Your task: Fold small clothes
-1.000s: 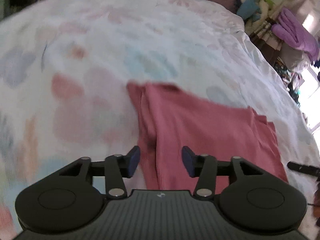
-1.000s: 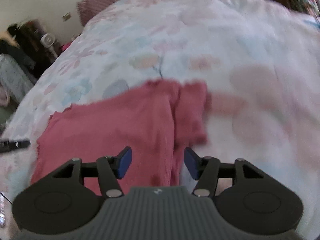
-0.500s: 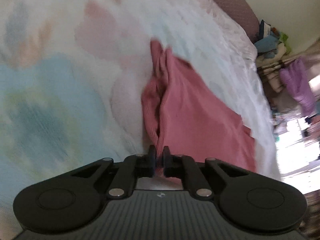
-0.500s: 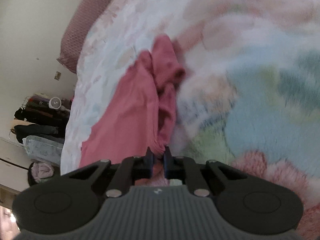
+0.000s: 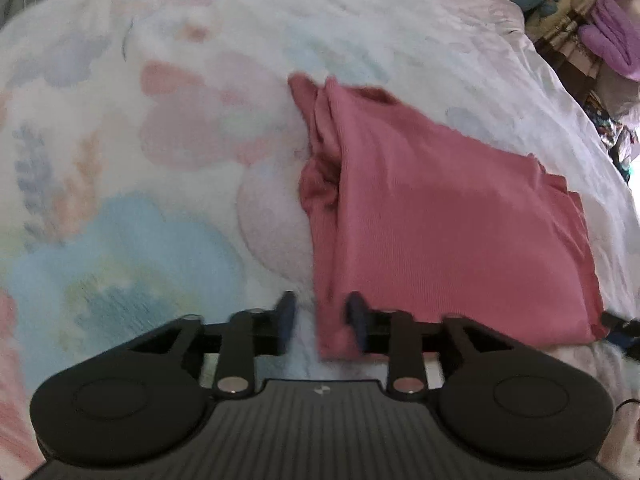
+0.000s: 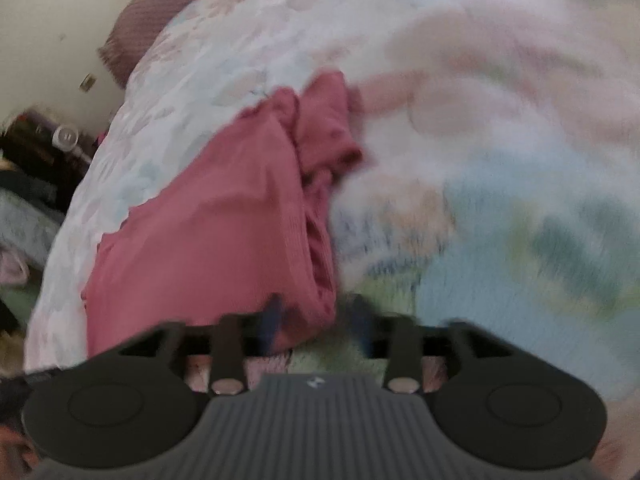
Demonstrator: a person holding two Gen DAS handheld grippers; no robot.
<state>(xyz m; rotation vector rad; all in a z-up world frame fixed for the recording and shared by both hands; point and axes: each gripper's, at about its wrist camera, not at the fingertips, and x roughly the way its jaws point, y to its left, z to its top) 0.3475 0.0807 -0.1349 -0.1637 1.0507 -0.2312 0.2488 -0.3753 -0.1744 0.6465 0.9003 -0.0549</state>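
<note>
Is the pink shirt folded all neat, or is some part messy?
Mostly neat: the pink ribbed cloth garment lies flat on the floral bedspread, but its far edge is bunched and wrinkled, sticking out from the fold.

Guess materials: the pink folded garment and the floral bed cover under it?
Pink folded garment: looks like a fine rib-knit fabric, matte; faint parallel ribs run along it and the bunched edge drapes softly. Likely cotton jersey, but fibre can't be told. Floral bed cover: soft woven or fleecy textile, matte, pastel printed flowers; blur hides the weave, so the texture stays open.
</note>
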